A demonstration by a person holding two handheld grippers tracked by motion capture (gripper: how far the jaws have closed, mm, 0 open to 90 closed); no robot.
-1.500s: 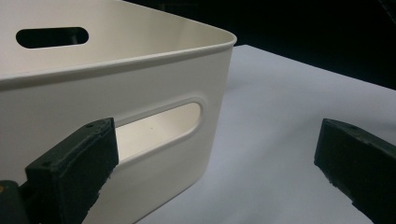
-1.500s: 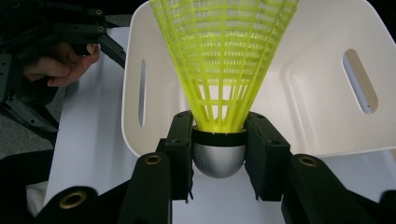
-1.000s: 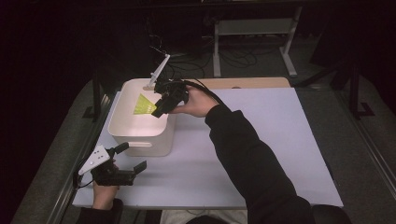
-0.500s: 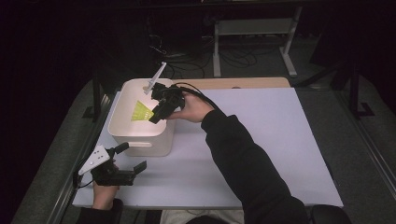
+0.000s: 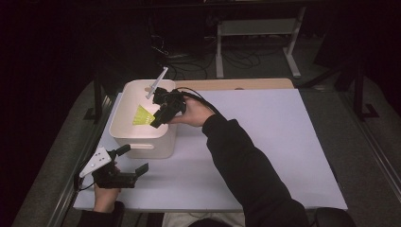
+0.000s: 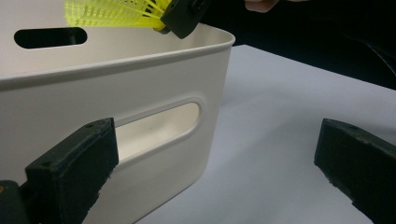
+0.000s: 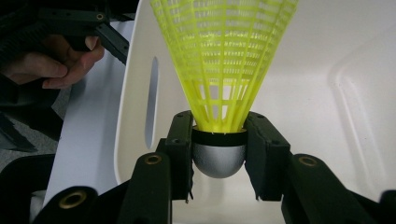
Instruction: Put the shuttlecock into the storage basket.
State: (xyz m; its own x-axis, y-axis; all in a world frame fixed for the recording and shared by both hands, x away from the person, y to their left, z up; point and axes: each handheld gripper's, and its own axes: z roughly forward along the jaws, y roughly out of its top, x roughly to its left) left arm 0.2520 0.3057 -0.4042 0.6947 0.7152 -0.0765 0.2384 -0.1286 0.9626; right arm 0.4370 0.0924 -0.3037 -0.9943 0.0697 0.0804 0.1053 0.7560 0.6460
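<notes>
— What's nearest you?
— My left tool, jaws apart, low on the counter beside the bin.
— And farther off?
— My right tool clamps the shuttlecock by its base, over the bin.

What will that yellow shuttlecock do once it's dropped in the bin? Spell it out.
The shuttlecock is probably very light: its skirt is open plastic mesh. That thin skirt may flex if squeezed. The right tool grips the rounded silver base, so it would likely tip onto its side in the white bin.
</notes>
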